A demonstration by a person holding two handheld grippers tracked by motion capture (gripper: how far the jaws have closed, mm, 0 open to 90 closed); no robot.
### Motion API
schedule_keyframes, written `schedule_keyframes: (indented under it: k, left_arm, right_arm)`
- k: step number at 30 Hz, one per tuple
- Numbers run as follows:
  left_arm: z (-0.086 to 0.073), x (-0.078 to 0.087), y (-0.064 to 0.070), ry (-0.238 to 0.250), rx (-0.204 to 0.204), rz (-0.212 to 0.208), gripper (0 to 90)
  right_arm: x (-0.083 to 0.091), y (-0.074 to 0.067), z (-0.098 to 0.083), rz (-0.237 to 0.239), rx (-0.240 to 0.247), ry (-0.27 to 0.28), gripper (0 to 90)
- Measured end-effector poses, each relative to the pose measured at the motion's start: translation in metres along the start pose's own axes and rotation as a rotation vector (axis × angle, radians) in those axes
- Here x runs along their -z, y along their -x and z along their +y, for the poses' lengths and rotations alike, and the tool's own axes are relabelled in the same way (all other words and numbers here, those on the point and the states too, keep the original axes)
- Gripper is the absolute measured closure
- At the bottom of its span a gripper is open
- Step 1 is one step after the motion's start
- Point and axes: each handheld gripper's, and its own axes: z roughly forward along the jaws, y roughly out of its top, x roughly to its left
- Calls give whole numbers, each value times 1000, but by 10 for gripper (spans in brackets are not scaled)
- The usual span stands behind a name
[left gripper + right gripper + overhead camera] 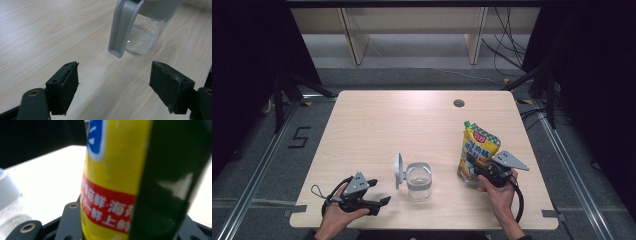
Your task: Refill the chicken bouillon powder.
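Note:
A yellow sauce pouch [479, 147] with a green top stands on the right side of the table. My right gripper [479, 170] is shut on its lower part; in the right gripper view the pouch [112, 182] sits between the jaws, against the left finger [68, 220]. A clear glass jar [418, 180] with a little pale powder stands at centre front, its grey hinged lid [398, 170] flipped up on its left. My left gripper [379, 192] rests near the front left edge, open, pointing at the jar [146, 37] and lid [123, 27], a short way off.
The light wooden table [387, 120] has a cable hole [458, 103] near its far right edge. Wooden frame legs and loose cables stand on the floor beyond it. Black curtains hang on both sides.

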Motion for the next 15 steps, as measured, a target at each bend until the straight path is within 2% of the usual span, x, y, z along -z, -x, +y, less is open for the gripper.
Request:
schedule_keyframes:
  k: [1, 2, 3, 4, 5, 7, 8, 9, 11, 12, 13, 15]
  left_arm:
    - [0, 0, -1, 0, -15, 0, 224]
    - [0, 0, 0, 9, -4, -4, 224]
    - [0, 0, 0, 10, -3, -9, 224]
    - [0, 1, -1, 8, -6, -8, 225]
    - [1, 1, -1, 5, -8, -8, 225]
    - [1, 2, -1, -4, -7, -4, 225]
    - [1, 2, -1, -8, -5, -3, 225]
    - [1, 2, -1, -8, -5, -3, 225]
    - [1, 2, -1, 0, 2, -5, 224]
    - [1, 2, -1, 1, 1, -4, 224]
    - [0, 1, -1, 1, 21, -4, 224]
    - [-1, 0, -1, 9, 23, -6, 224]
  right_arm:
    - [2, 0, 2, -5, 49, -13, 567]
    - [4, -1, 3, 1, 47, -13, 567]
    - [5, -4, 4, 8, 17, 0, 568]
    - [7, -7, 6, 8, 14, -2, 568]
    - [9, -7, 10, 22, 58, 21, 567]
    - [15, -10, 14, 16, 97, 9, 568]
    - [18, -14, 15, 28, 71, 0, 568]
    - [20, -13, 17, 35, 99, -7, 568]
    - [25, -18, 20, 49, 102, -24, 568]
    - [27, -18, 21, 35, 150, -6, 568]
    - [29, -19, 23, 36, 162, -15, 568]
    - [34, -22, 25, 22, 212, -11, 568]
